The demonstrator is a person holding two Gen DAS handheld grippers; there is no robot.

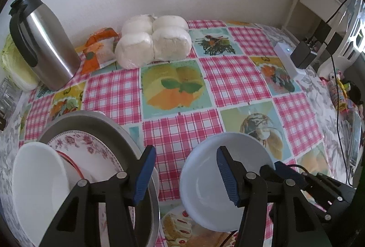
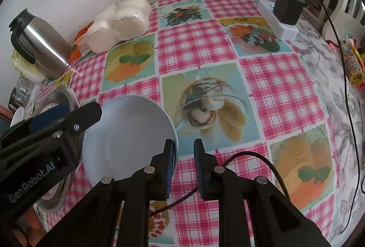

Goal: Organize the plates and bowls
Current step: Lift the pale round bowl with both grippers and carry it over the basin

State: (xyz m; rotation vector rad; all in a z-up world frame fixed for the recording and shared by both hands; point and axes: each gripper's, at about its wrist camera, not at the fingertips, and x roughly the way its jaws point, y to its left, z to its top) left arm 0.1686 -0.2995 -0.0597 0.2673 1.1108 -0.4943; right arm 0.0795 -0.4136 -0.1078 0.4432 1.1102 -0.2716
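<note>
While the right gripper (image 2: 182,167) straddles the bowl (image 2: 127,133) rim w/ jaws not yet clamped, the left gripper (image 1: 184,176) hangs wide open nearby; bowl sits tilted beside the tray (image 1: 95,119) stack, could slip if pinched off-centre.

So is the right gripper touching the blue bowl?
Touching. In the right wrist view, one finger of the right gripper presses flat against the rim of the bowl; the other finger stands clear of it over the tablecloth, so the jaws are open.
</note>
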